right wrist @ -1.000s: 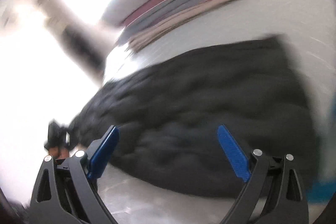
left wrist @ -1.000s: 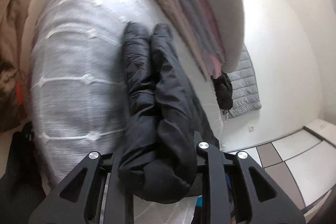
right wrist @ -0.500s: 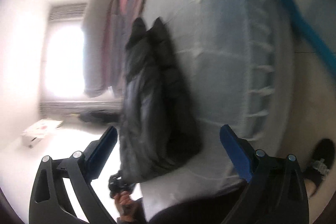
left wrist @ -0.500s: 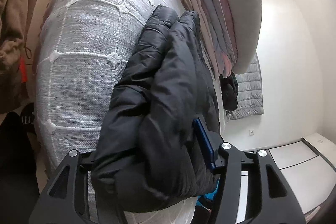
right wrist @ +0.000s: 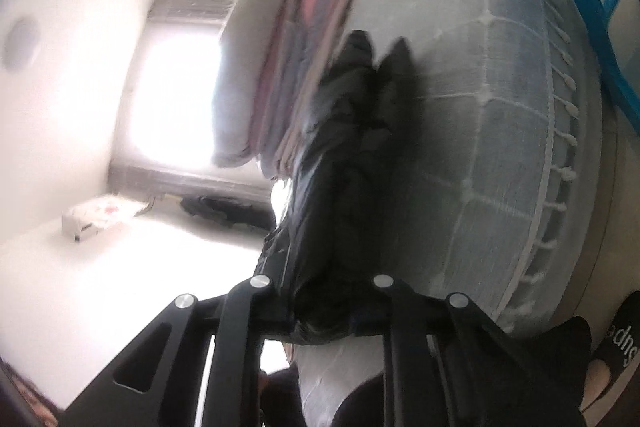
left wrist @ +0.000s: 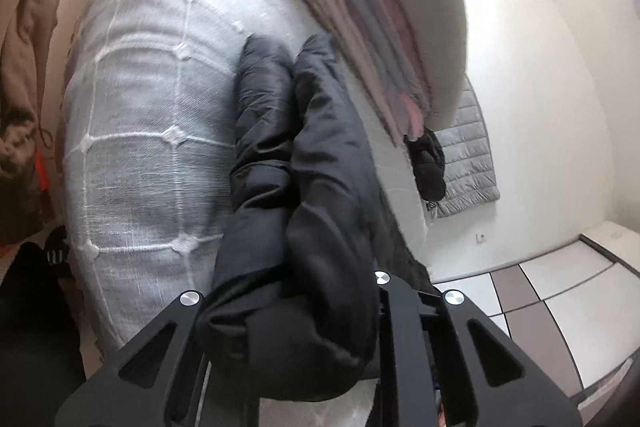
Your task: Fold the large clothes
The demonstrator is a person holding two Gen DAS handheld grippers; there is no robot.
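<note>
While the black puffer jacket (left wrist: 304, 187) lies folded lengthwise on the bed (left wrist: 152, 115), the left tongs (left wrist: 288, 339) have just clamped its near end. Seen from the right wrist, the right tongs (right wrist: 324, 311) have likewise just closed on the jacket's (right wrist: 344, 163) edge.

Bed (left wrist: 152, 131): covered by a pale grey throw with a white stitched grid, fringed along one edge.
Jacket (left wrist: 304, 163): black, padded, folded long, lying on the throw from 6 o'clock towards the middle in the left wrist view.
Stack (left wrist: 384, 27): folded clothes in brown, grey and pink, on the bed at 1 o'clock, just beside the jacket's far end.
</note>
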